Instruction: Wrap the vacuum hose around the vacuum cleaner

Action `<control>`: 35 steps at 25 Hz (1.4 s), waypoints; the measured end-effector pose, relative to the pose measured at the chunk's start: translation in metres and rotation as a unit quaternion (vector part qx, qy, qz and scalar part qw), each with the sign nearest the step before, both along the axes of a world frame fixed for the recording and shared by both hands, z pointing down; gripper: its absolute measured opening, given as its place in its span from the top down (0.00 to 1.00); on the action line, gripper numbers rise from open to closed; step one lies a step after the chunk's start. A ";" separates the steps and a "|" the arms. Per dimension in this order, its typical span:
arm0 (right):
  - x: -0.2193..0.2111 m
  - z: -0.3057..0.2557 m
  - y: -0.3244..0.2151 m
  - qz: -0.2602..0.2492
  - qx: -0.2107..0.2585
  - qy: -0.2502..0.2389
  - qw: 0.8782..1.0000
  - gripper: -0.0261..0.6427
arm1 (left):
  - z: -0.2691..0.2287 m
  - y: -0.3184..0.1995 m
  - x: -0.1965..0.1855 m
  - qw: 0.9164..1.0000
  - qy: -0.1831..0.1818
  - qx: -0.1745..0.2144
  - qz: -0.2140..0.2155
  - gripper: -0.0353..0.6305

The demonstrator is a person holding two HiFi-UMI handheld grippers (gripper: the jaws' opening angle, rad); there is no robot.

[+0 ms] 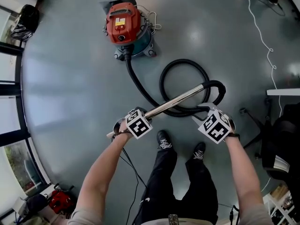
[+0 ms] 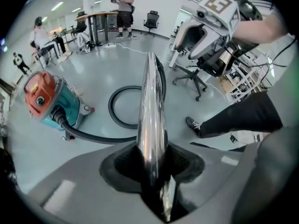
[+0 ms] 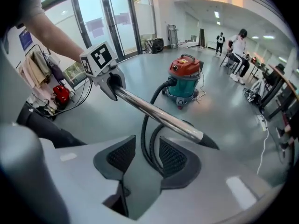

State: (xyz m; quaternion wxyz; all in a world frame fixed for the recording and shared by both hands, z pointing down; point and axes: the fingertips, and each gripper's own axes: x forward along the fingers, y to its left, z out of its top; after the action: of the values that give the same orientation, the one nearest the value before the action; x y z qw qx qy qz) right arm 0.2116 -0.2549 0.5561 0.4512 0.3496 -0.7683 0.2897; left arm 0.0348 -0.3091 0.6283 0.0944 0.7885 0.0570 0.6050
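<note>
Seen from above, a red and teal vacuum cleaner (image 1: pixel 124 27) stands on a grey floor (image 1: pixel 65 78), its black hose (image 1: pixel 139 85) looping across to a chrome tube (image 1: pixel 176 101) held above the floor. The left gripper (image 2: pixel 154 164) is clamped on the tube's near end. The right gripper (image 3: pixel 142 155) has its jaws apart with the hose running between them, perhaps brushing one pad.

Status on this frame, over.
Left gripper shut on wand. Right gripper open, hose showing between jaws. Hose loose on floor, not around vacuum cleaner. Nothing blocking.
</note>
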 end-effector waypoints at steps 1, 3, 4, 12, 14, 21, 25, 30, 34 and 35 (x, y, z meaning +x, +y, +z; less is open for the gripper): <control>-0.002 0.003 0.003 0.015 -0.001 -0.011 1.000 0.69 | 0.004 0.001 0.000 1.000 0.002 -0.006 -0.020 0.72; -0.004 0.010 0.005 0.043 0.002 -0.035 0.998 0.69 | 0.015 0.003 0.003 0.998 0.006 -0.013 -0.068 0.72; -0.004 0.015 0.005 0.052 0.005 -0.045 0.998 0.69 | 0.020 0.003 0.007 0.995 0.011 -0.016 -0.097 0.72; 0.002 0.031 0.030 0.034 0.009 -0.100 0.994 0.69 | 0.043 0.038 0.033 0.954 0.020 -0.047 -0.295 0.72; 0.002 0.035 0.040 0.021 0.009 -0.111 0.994 0.69 | 0.049 0.045 0.039 0.942 0.029 -0.044 -0.331 0.72; -0.022 0.060 0.056 0.013 0.007 -0.145 0.989 0.69 | 0.066 0.058 0.053 0.898 0.065 -0.057 -0.431 0.72; -0.040 0.078 0.063 0.021 0.001 -0.146 0.989 0.69 | 0.078 0.066 0.054 0.878 0.089 -0.064 -0.466 0.72; -0.043 0.093 0.051 0.049 0.023 -0.127 0.991 0.70 | 0.102 0.069 0.051 0.859 0.116 -0.068 -0.493 0.72; -0.025 0.108 0.041 0.059 0.043 -0.121 0.990 0.71 | 0.127 0.069 0.063 0.846 0.133 -0.057 -0.513 0.72; -0.021 0.116 0.042 0.056 0.047 -0.122 0.990 0.72 | 0.136 0.072 0.066 0.843 0.133 -0.049 -0.518 0.72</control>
State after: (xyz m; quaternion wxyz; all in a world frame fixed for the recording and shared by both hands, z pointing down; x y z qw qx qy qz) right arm 0.1907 -0.2132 0.6716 0.3202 0.3747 -0.8096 0.3187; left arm 0.1008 -0.2374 0.7639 0.4246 0.7703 -0.3183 0.3536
